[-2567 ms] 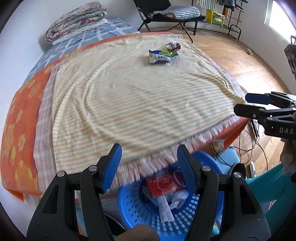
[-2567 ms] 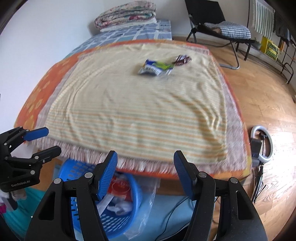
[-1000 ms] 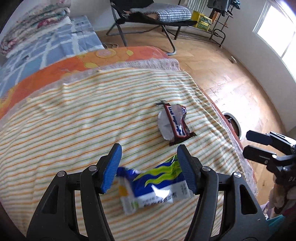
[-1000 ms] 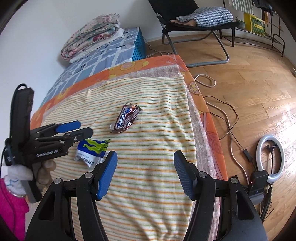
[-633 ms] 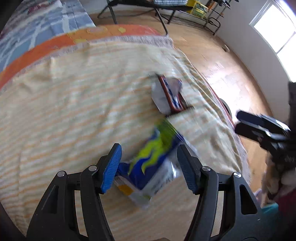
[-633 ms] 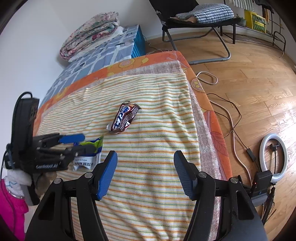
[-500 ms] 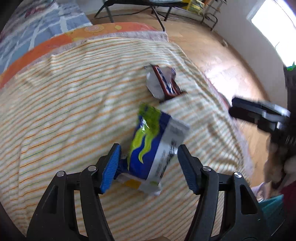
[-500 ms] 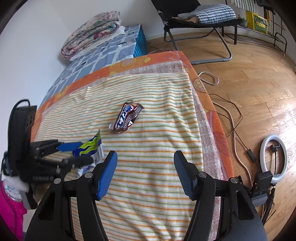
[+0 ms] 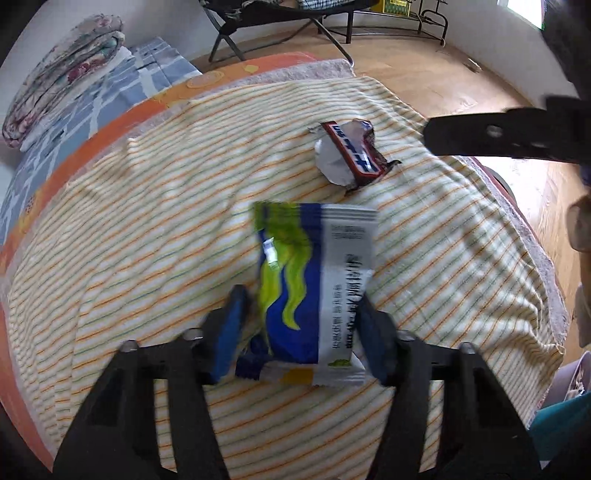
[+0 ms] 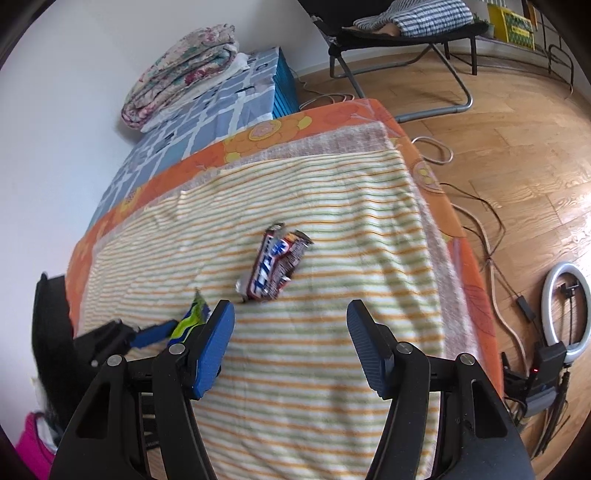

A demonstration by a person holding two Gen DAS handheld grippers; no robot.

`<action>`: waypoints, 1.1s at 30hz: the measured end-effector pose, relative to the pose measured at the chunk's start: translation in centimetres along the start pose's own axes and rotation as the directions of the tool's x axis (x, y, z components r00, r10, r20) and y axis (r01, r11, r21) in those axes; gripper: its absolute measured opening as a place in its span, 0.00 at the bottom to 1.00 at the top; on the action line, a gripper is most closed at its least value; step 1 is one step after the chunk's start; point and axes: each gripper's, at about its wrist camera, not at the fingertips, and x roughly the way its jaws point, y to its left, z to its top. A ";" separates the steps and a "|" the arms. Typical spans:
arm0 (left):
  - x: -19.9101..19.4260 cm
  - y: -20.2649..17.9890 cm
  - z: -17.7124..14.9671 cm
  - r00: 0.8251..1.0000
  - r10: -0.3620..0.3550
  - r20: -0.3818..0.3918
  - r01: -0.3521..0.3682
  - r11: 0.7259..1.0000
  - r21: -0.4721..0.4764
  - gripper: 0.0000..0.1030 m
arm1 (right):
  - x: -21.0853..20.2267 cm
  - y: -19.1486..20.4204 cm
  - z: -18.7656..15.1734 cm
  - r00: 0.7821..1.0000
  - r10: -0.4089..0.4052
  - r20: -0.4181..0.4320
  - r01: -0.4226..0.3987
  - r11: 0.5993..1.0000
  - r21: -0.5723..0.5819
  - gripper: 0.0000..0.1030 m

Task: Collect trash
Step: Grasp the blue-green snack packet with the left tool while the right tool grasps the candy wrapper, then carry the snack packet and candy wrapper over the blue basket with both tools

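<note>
My left gripper (image 9: 301, 325) is shut on a blue, green and white snack packet (image 9: 314, 280) and holds it upright above the striped blanket (image 9: 147, 229). A torn red and silver candy wrapper (image 9: 347, 155) lies on the blanket just beyond. In the right wrist view that wrapper (image 10: 275, 267) lies ahead of my right gripper (image 10: 290, 339), which is open and empty above the blanket (image 10: 332, 369). The left gripper (image 10: 147, 338) with the packet (image 10: 190, 321) shows at the lower left there.
The bed has an orange floral sheet (image 10: 280, 133) and a folded quilt (image 10: 181, 70) at the far end. A folding chair (image 10: 402, 33) stands on the wooden floor. Cables and a ring light (image 10: 569, 310) lie on the floor at the right of the bed.
My left gripper closed on the snack packet and lifted it off the blanket, turning it upright. My right gripper moved closer to the candy wrapper.
</note>
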 end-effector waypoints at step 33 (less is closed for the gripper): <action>-7.7 4.3 -6.9 0.997 0.053 0.053 -0.046 0.991 -0.124 0.43 | 0.4 6.1 -3.3 0.999 -0.036 -0.006 0.035 0.990 -0.139 0.20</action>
